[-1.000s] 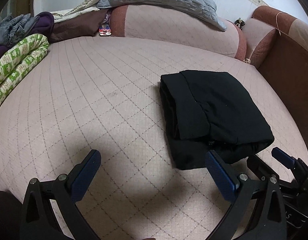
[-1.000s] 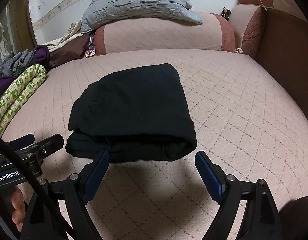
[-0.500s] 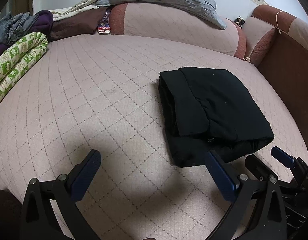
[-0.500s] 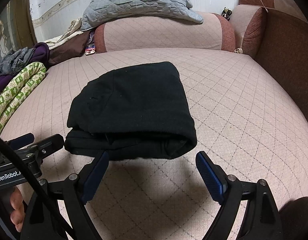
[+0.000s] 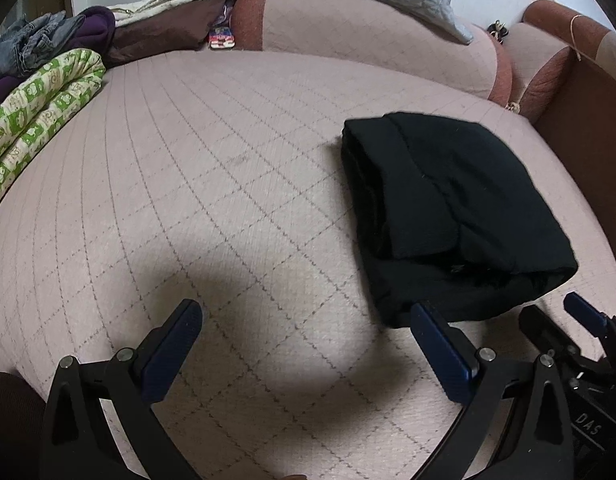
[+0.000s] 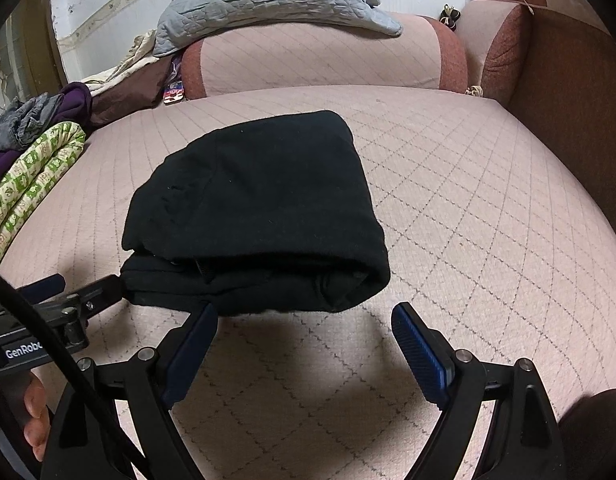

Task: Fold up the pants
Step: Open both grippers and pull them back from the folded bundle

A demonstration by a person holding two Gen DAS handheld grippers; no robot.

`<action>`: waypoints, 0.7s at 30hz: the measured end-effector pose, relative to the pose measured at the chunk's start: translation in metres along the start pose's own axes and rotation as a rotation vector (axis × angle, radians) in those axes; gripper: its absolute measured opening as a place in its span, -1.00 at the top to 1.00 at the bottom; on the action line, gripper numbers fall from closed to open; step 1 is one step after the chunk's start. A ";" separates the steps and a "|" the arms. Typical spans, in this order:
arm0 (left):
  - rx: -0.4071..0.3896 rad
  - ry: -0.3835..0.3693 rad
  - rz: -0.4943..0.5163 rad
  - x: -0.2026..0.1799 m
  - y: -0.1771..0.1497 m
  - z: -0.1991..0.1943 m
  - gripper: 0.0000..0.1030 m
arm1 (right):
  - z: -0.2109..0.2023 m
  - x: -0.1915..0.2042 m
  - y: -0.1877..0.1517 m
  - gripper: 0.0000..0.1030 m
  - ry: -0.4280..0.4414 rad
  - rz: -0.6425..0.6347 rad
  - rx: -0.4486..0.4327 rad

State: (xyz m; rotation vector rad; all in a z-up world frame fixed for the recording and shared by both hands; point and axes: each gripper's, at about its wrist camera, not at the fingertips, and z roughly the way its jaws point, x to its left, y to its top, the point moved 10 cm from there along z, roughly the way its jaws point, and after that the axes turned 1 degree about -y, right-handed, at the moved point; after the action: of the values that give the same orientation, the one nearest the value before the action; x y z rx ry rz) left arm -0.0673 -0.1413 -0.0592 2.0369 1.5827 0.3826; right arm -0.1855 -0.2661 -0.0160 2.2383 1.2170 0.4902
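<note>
Pants (image 6: 255,208) lie folded into a compact black bundle on the sofa seat (image 6: 468,208), layers stacked, rounded fold edge facing the grippers. Judged from that, folding looks done or nearly so; the step in hand is prob. a last check or tidy.

Left gripper (image 5: 303,344) is spread wide w/ nothing between its fingers, hanging over bare seat just left of the bundle. Right gripper (image 6: 303,332) is likewise spread and empty, at the bundle's near edge; whether its left finger touches cloth can't be told.

Next move, if any: the lower layer sticks out a bit at the near-left corner, so a light tuck or press there, w/o dragging the stack apart.
</note>
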 end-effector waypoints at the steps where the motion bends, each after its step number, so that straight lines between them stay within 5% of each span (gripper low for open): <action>1: 0.008 0.005 0.001 0.001 -0.001 0.002 -1.00 | 0.001 -0.001 0.000 -0.78 -0.001 0.001 0.002; 21: 0.046 0.074 0.073 0.000 -0.012 0.013 -1.00 | -0.009 -0.004 0.003 -0.79 0.012 0.024 -0.027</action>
State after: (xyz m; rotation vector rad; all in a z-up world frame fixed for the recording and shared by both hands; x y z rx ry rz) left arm -0.0703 -0.1421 -0.0771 2.1426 1.5769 0.4572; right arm -0.1904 -0.2680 -0.0076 2.2328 1.1845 0.5270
